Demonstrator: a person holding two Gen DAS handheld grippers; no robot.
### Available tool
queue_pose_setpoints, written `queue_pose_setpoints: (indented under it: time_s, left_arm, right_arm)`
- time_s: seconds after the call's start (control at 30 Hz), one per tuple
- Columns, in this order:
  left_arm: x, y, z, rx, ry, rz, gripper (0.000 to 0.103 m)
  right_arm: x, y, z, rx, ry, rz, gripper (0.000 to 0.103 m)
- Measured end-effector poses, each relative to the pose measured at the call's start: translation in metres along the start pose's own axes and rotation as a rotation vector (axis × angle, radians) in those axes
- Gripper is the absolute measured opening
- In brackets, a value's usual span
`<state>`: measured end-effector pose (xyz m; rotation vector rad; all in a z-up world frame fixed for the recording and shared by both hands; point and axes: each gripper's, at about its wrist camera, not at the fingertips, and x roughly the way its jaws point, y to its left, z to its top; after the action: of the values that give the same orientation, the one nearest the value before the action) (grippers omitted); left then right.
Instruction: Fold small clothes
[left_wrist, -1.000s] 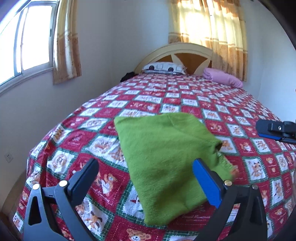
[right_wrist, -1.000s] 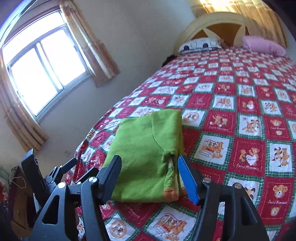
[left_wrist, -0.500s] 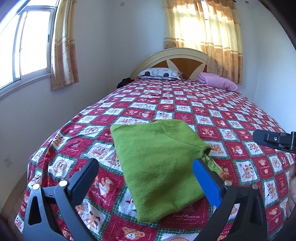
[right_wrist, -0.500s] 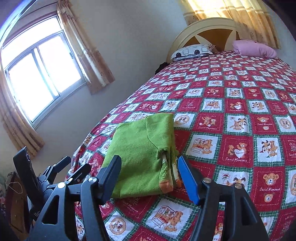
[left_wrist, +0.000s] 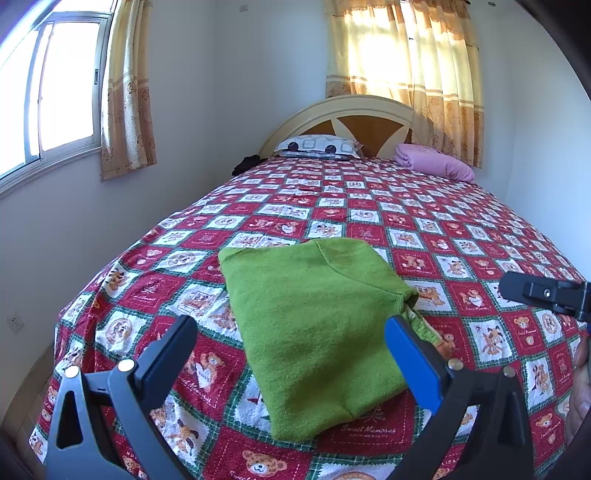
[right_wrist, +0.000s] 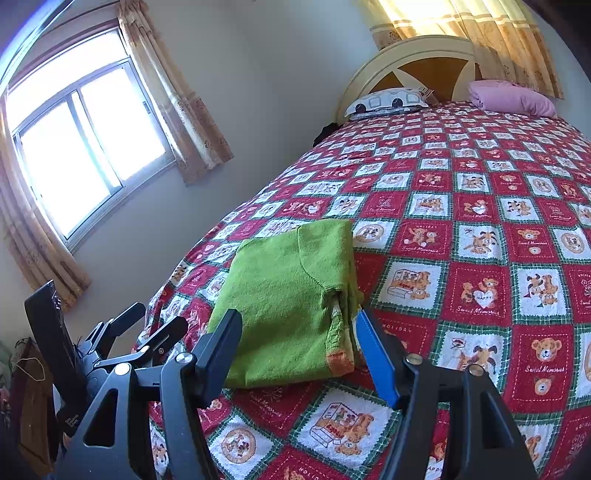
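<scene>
A small green knit sweater lies folded into a flat rectangle on the red patchwork bedspread, near the bed's foot. An orange-trimmed cuff shows at its near right edge in the right wrist view, where the sweater is also seen. My left gripper is open and empty, held back from and above the sweater's near end. My right gripper is open and empty, also short of the sweater; its tip shows in the left wrist view at the right.
A patterned pillow and a pink pillow lie by the headboard. A dark item sits at the bed's far left edge. The wall and window are to the left of the bed.
Both grippers have pulled back and up from the folded sweater, which now looks smaller and farther away. Both stay open. The sweater has not moved.
</scene>
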<state>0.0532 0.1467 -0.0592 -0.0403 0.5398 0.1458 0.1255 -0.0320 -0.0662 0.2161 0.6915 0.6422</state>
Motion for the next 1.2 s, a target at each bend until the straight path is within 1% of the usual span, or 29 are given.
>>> queue_pose_setpoints:
  time_s: [0.93, 1.2]
  left_arm:
    - [-0.0008, -0.0036, 0.0004, 0.006, 0.002, -0.006, 0.103]
    - [-0.0013, -0.0017, 0.0034, -0.002, 0.013, -0.02, 0.103]
  right_arm:
    - [-0.0015, 0.0075, -0.0038, -0.014, -0.012, 0.0, 0.065]
    - [-0.0041, 0.0085, -0.0047, -0.022, -0.027, -0.009, 0.065]
